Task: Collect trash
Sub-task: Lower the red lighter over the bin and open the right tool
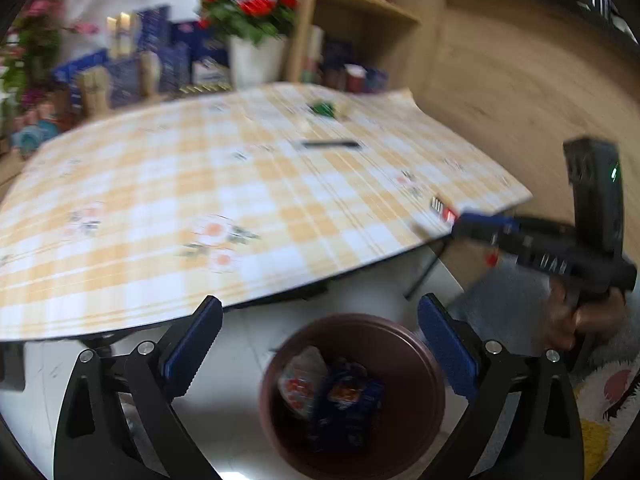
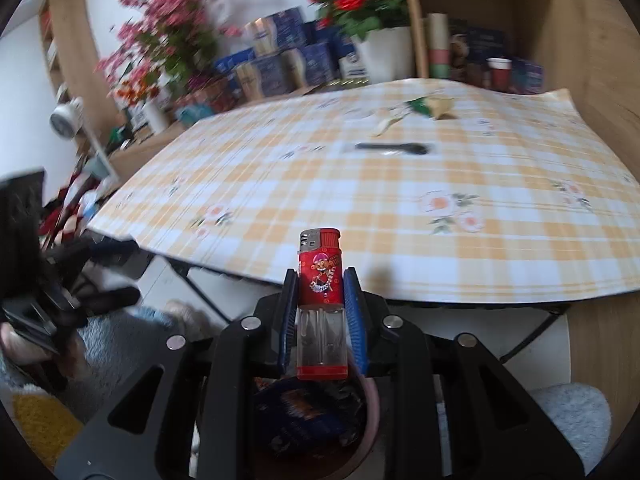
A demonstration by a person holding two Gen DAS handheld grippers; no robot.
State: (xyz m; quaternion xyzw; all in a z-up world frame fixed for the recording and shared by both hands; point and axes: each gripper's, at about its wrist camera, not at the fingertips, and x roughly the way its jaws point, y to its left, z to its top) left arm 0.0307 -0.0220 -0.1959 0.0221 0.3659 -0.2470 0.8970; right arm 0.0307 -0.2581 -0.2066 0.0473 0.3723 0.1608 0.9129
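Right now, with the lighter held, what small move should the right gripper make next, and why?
Probably open the right gripper: it is shut on the lighter, and the brown bin with wrappers lies just below, so the lighter should drop in.

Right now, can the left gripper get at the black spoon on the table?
Probably yes: the left gripper is open and empty, and the checked tablecloth looks bare between it and the black spoon, though that lies well across the table.

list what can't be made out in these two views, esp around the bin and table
- Wrappers in the bin, left wrist view: motion blur makes their print unreadable.
- Bin, right wrist view: mostly hidden behind the right gripper and its lighter.
- Green scrap on the table: too blurred to identify.
- Black utensil, right wrist view: smeared; spoon or fork unclear.
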